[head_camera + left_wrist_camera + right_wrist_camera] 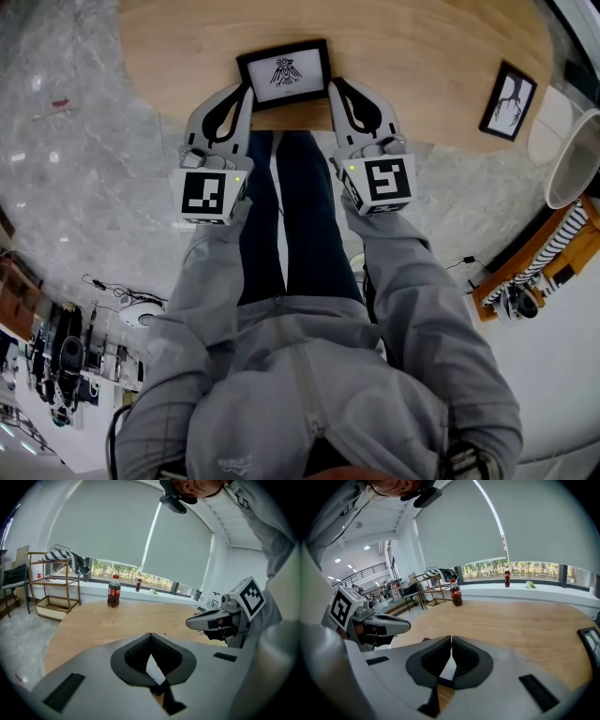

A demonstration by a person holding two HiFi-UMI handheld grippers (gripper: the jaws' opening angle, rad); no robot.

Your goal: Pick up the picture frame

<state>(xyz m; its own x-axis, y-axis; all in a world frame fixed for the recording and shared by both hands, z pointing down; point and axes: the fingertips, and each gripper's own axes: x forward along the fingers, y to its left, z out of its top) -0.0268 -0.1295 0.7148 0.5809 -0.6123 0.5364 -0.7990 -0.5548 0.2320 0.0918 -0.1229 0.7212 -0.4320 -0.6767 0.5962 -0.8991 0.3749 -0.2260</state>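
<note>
A black picture frame [285, 73] with a bird drawing on white lies flat at the near edge of the wooden table [403, 47]. My left gripper [246, 90] points at the frame's left side and my right gripper [333, 86] at its right side, tips close to its edges. Both stand shut, pads meeting, with nothing pinched between them. In the left gripper view the closed jaws [150, 634] cover most of the frame; a white sliver of the picture [153, 667] shows below them. The right gripper view shows the same: closed jaws [451, 638] over a white patch [449, 667].
A second black frame [509, 100] lies at the table's right edge. A cola bottle [113, 591] stands at the far side of the table, another bottle [507, 576] on the windowsill. A wooden shelf [51, 585] is beyond the table. A white round seat [572, 159] is at the right.
</note>
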